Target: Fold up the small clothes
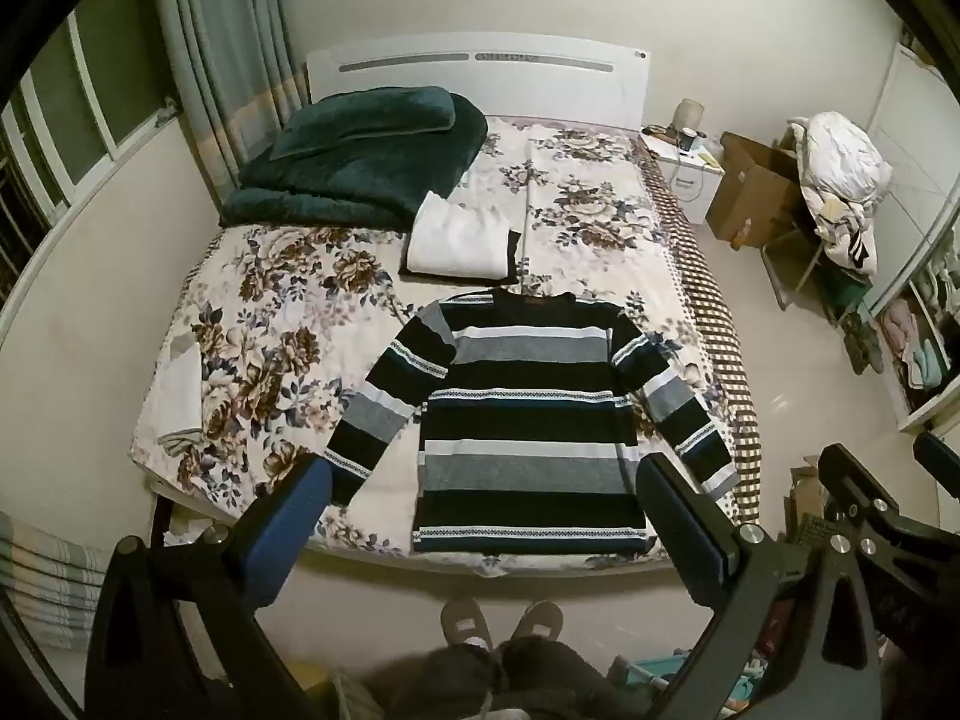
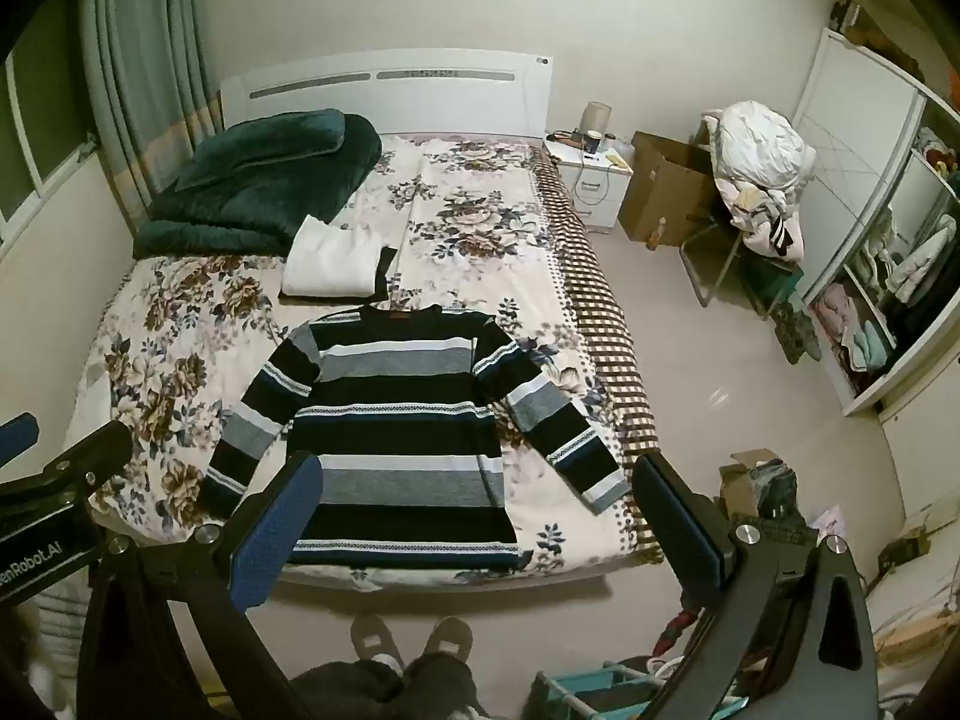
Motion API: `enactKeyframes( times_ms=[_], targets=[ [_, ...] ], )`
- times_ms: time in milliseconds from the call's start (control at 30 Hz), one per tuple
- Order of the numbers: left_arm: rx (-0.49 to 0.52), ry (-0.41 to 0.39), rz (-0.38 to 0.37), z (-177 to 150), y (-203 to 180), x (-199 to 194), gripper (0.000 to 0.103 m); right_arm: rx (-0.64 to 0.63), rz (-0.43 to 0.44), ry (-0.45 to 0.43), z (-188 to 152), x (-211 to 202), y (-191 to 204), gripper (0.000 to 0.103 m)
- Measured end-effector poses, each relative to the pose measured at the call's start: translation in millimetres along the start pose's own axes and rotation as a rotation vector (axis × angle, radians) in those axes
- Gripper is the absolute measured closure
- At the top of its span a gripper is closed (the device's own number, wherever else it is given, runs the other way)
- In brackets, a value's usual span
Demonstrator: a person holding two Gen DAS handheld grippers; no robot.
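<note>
A: Where is the sweater?

B: Flat on the bed, at the near end, collar toward the headboard. Its hem lies just short of the bed's near edge. Both sleeves are spread out and angled down; the right cuff reaches close to the checked border along the bed's right edge.

A: And the grippers?

B: The left gripper and the right gripper both hover above the near edge, tilted down toward the sweater. Each stands wide, nothing between the jaws, touching no cloth.

A: What else is on the bed?

B: A folded white garment with a dark piece under it, just beyond the collar. A green blanket is stacked at the far left corner. Something white lies at the left edge.

A: Room to move?

B: The bed's right half beyond the sweater is bare sheet. The floor right of the bed is open up to the wardrobe; a box and a heaped chair sit at the far right. The person's slippers stand just before the near edge.
</note>
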State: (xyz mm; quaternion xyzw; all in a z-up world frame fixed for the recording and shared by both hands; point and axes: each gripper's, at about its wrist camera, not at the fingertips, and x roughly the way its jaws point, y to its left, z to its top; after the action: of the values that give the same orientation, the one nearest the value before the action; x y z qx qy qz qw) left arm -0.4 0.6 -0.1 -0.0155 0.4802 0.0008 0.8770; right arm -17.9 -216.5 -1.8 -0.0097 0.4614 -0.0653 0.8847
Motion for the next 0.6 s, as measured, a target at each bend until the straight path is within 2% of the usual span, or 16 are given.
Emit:
enactKeyframes(
  times_ms=[600],
  targets=[
    [0.007,0.002,0.011,-0.1,-0.9,0.0,0.0,0.003,0.0,-0.009,1.2,-3.4,2.1,0.0]
  ],
)
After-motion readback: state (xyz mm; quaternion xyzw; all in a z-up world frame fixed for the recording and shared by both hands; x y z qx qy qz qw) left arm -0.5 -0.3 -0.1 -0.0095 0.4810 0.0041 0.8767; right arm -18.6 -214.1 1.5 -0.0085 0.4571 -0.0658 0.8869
